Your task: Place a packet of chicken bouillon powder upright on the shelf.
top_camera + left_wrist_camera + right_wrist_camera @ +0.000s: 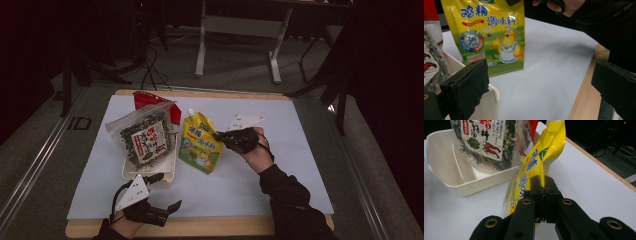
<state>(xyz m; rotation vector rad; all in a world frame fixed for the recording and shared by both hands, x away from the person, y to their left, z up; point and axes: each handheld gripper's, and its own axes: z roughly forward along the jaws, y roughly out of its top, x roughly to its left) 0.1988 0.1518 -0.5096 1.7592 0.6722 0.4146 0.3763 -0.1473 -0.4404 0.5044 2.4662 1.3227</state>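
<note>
Two jaws of right gripper pinch yellow pouch — beside tray

We see a dim room: a grey floor beyond the wooden table, black cables trailing there, a white metal desk frame standing farther off, darkness either side.

The right hand-held gripper pinches the edge of a yellow bag. Behind it, a white tub holds a seaweed bag.

Black claw, brass-ringed screw holes, dark sleeve.
</note>
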